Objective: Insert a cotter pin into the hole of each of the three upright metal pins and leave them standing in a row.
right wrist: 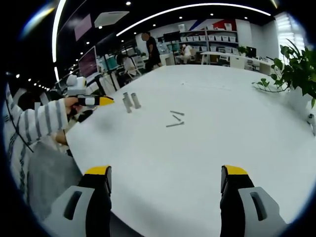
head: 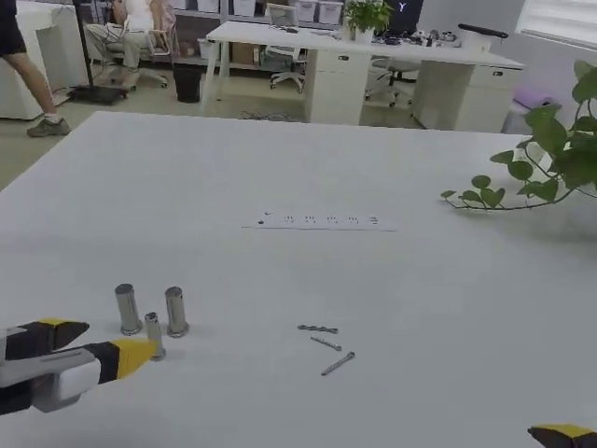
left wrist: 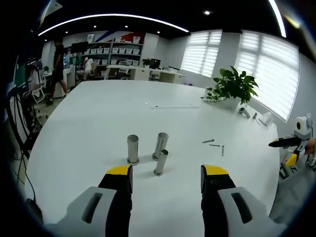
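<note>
Two sets of jaws stood spread wide and empty. The left gripper (left wrist: 168, 173) pointed straight at the three metal pins (left wrist: 161, 146), its yellow tips just short of the nearest pin (left wrist: 160, 163). The metal pins stood upright in a tight triangle rather than a row, and none carried a cotter pin. Three cotter pins (head: 326, 343) lay flat and loosely scattered to the right of the metal pins, well apart from them. The right gripper (right wrist: 166, 172) hung farther right again, past the cotter pins. A flush socket strip (head: 322, 222) sat beyond the metal pins, toward the middle of the white table (head: 448, 308).

The likeliest mishap seemed a knock. With the metal pins so close together, a jaw closing on one could have brushed its neighbours and toppled them. The cotter pins looked thin and flat on the table, so a pinch might have slid off or skidded them away. The holes were too small to make out, so misalignment was a fair worry.
</note>
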